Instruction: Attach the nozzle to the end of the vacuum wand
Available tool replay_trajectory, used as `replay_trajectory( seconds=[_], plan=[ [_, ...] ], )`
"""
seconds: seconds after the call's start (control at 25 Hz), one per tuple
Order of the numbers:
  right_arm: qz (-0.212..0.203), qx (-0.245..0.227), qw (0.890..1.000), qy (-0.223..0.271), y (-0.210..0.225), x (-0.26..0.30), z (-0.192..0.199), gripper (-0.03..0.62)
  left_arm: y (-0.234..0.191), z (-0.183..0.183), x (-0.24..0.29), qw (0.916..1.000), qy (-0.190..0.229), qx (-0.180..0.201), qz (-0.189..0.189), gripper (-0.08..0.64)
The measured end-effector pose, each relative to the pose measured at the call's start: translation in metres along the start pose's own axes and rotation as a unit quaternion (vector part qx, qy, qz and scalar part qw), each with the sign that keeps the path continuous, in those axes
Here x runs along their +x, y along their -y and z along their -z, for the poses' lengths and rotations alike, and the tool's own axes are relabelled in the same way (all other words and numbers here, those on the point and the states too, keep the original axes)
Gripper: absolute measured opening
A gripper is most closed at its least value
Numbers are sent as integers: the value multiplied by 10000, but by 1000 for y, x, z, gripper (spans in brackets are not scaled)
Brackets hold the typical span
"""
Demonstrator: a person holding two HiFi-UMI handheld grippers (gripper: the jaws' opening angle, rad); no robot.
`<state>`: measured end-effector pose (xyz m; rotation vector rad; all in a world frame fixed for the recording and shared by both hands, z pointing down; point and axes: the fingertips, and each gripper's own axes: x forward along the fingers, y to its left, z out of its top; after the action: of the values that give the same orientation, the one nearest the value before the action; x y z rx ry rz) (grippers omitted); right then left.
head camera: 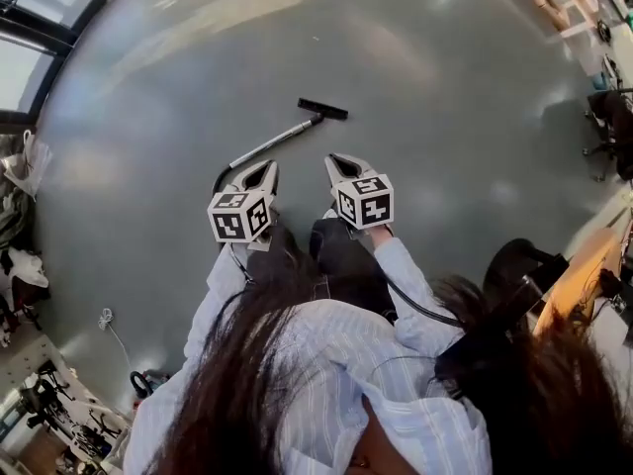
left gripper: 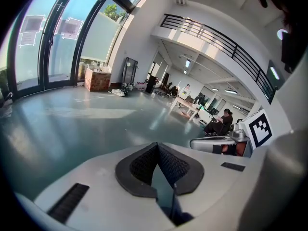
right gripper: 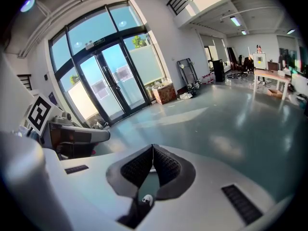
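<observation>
Grey, glossy floor (head camera: 425, 77) fills a large hall, and both tongs hang above it with nothing in them. The left tongs (left gripper: 157, 145) are pressed together, their ribbed black pads meeting at the tips with only floor beyond them. The right tongs (right gripper: 153, 146) are likewise closed tip to tip and empty. In the head view the two sit side by side at the centre of the frame, near each other but apart. The person's pale striped sleeves (head camera: 401, 265) run from them down to the lower part of the frame. Just above the tongs in that view lies the vacuum wand (head camera: 272, 144), flat on the floor and slanting up toward the right; neither pair of tongs touches it. The black nozzle (head camera: 322, 109) sits at its upper end, seemingly joined to it, though the joint is too small to judge. A dark hose (head camera: 220, 178) curls from the wand's lower end. Tall glass doors (right gripper: 106, 85) stand at the left of the right gripper view, with a cardboard box (right gripper: 164, 93) beside them.
</observation>
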<state>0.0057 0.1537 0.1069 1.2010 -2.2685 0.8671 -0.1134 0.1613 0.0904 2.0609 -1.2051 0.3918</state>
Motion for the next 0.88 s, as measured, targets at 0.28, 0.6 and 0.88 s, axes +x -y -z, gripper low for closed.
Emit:
replay_trajectory(
  seconds=[0.28,0.6,0.88],
  plan=[
    [205,12,9994,266,-58,-16,3,6,-18,11,-55,9995,146,-132,258,5],
    [558,608,9952,529,-172,5,30,6,-64,26,-146,9965,113,419,718,6],
    [821,891,9915,469,-235,-4,70,6,-100,58,-195,9925,-50,-158,1209,6]
  ],
)
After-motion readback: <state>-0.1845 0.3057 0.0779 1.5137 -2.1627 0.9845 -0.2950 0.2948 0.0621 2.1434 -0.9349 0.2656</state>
